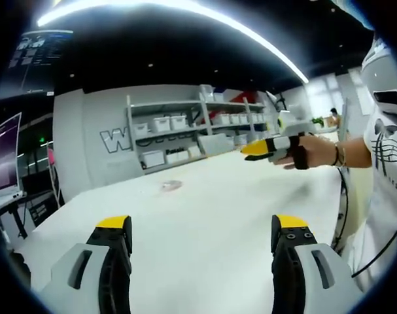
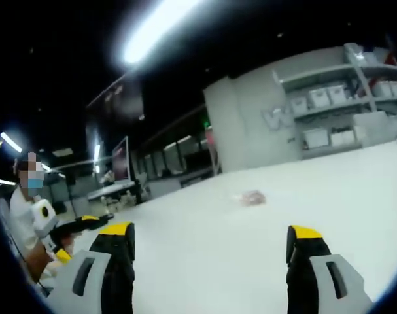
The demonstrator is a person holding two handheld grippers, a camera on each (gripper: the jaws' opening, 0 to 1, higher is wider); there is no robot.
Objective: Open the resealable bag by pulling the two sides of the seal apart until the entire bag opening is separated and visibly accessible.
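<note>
On white table (image 1: 205,216): small crumpled clear bag (image 1: 171,186), untouched; both tongs wide, empty.

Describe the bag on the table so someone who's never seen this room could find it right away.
Start at the big white table in front of the grey wall with shelves of white bins. Out on its bare top lies the bag, small, crumpled and pinkish. It is the lone thing on the white surface there.
</note>
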